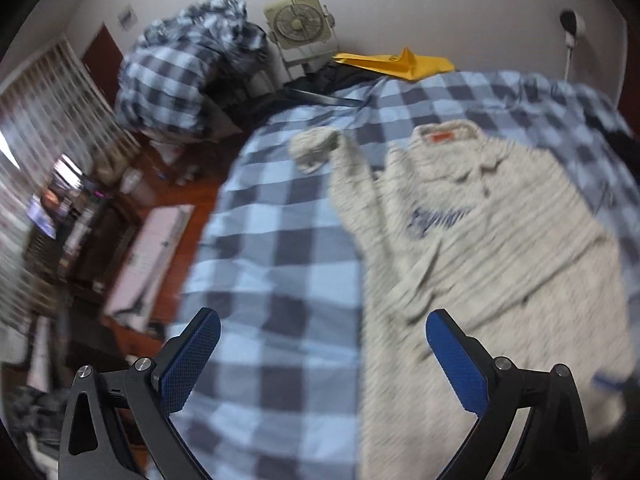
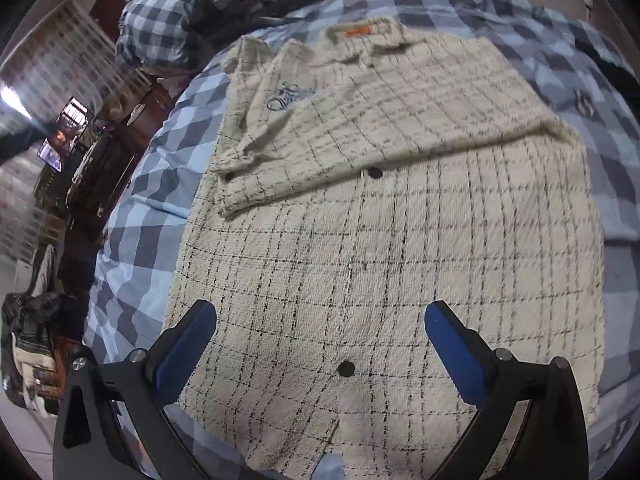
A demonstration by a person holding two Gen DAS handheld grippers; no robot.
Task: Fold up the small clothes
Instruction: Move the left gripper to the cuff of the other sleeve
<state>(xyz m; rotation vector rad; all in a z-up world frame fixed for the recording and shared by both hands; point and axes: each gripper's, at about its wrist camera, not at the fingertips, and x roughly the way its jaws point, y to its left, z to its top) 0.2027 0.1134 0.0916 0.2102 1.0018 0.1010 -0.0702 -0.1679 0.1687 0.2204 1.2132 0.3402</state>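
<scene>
A cream shirt with a thin dark check [image 2: 380,220] lies flat on a blue checked bed sheet [image 2: 136,216], collar and orange label away from me, blue embroidery on the chest, one sleeve folded across the front. In the left wrist view the same shirt [image 1: 492,248] is blurred, its other sleeve [image 1: 320,148] stretching out to the left. My left gripper [image 1: 322,320] hovers open over the sheet at the shirt's left edge, holding nothing. My right gripper [image 2: 320,310] is open above the shirt's lower front, near a dark button [image 2: 346,369].
A bundle of checked bedding [image 1: 184,72] is heaped at the far left end of the bed, beside a box fan [image 1: 298,20] and a yellow cloth [image 1: 396,62]. Left of the bed the floor holds furniture [image 1: 80,232] and a lit screen [image 1: 44,210].
</scene>
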